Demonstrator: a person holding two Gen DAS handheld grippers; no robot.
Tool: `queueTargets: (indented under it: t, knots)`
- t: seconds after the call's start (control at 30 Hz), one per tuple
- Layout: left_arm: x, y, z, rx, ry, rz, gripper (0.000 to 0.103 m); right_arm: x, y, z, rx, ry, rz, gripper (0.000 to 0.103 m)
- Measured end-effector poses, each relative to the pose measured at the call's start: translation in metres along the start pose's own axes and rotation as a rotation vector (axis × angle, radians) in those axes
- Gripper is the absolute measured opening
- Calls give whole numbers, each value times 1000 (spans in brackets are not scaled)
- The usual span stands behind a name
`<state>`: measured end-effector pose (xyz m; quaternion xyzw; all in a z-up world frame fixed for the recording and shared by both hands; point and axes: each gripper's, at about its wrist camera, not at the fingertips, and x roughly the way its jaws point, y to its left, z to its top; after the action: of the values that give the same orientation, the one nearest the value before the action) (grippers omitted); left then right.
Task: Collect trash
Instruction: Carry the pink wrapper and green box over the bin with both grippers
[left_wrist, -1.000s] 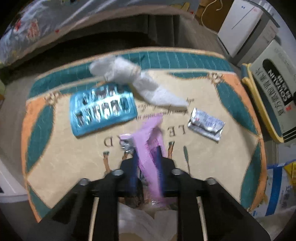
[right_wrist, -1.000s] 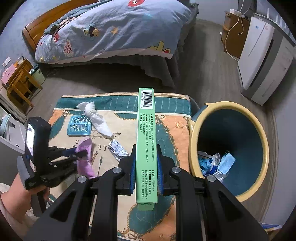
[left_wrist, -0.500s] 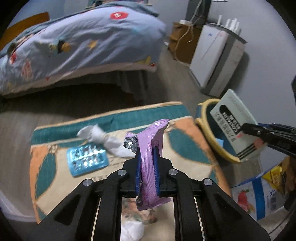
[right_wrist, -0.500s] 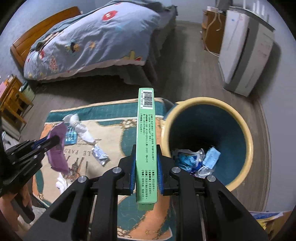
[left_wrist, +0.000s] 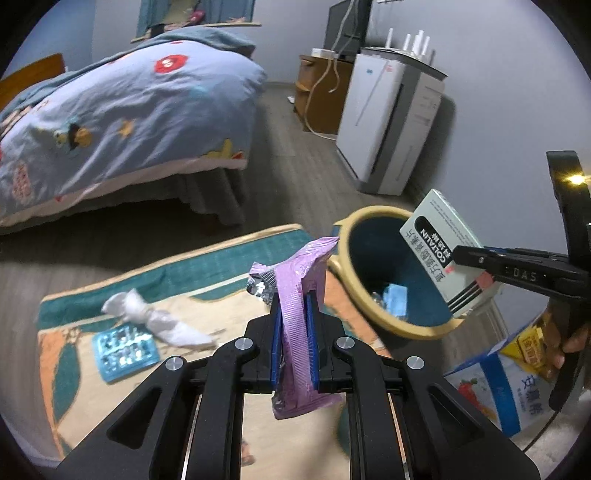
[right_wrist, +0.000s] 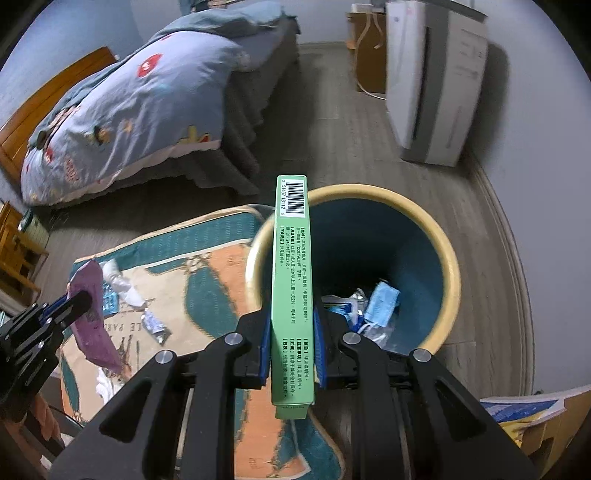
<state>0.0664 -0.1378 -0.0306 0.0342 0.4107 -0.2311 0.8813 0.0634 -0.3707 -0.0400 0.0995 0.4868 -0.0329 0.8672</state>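
Purple foil wrapper (left_wrist: 299, 325) is pinched tight between the blue pads of the left gripper (left_wrist: 293, 332), standing pretty much upright with its torn silvery end flopping off to the left, up in the air over the rug (left_wrist: 74, 369). Over on the other side, the right gripper (right_wrist: 291, 345) is clamped on a slim green medicine box (right_wrist: 291, 295), held edge-up with the barcode at the far end, and that far end pokes out over the near rim of the trash bin (right_wrist: 448, 258). From the left wrist view the same box shows its white face with black lettering, tilted right above the bin's mouth.

Down on the rug there's a blue blister pack (left_wrist: 125, 349) lying flat, with a crumpled white tissue (left_wrist: 155, 321) just beside it on the far side, and a small silver packet (right_wrist: 155, 325) a bit apart, only visible from the right wrist view. The bin is yellow-rimmed, teal inside, and sits on the wood floor touching the rug's edge; a blue face mask (right_wrist: 382, 302) and some other scraps are in the bottom.

Further back there's a bed (left_wrist: 110, 110) with a blue cartoon duvet, and a white air purifier (left_wrist: 384, 122) against the wall.
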Motion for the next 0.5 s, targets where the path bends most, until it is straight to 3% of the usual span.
queueTargets:
  t: [0.5]
  knots:
    - [46, -58, 3, 86, 60, -42, 13, 11, -63, -5, 132, 17, -59, 18]
